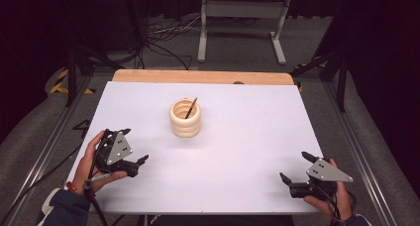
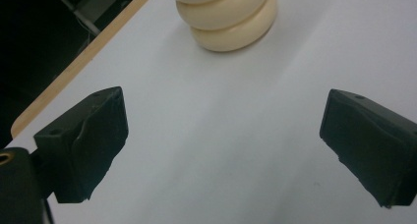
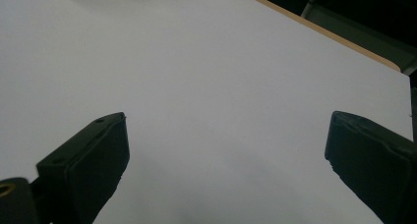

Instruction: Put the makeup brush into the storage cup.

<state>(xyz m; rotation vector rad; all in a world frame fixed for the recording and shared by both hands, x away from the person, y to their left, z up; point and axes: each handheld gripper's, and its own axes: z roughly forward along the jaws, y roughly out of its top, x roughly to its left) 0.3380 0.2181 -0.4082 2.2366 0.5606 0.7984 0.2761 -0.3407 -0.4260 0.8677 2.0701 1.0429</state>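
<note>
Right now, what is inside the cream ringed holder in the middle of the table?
In the high view, one thin dark stick, perhaps a brush or pen, leans inside the cream ringed holder, its top just past the rim. Its lower end and the holder's bottom are hidden by the wall.

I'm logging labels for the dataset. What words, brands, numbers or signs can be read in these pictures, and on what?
None: no readable text.
The cream holder, the pen in it, the white table and both grippers, left and right, bear no lettering.
</note>
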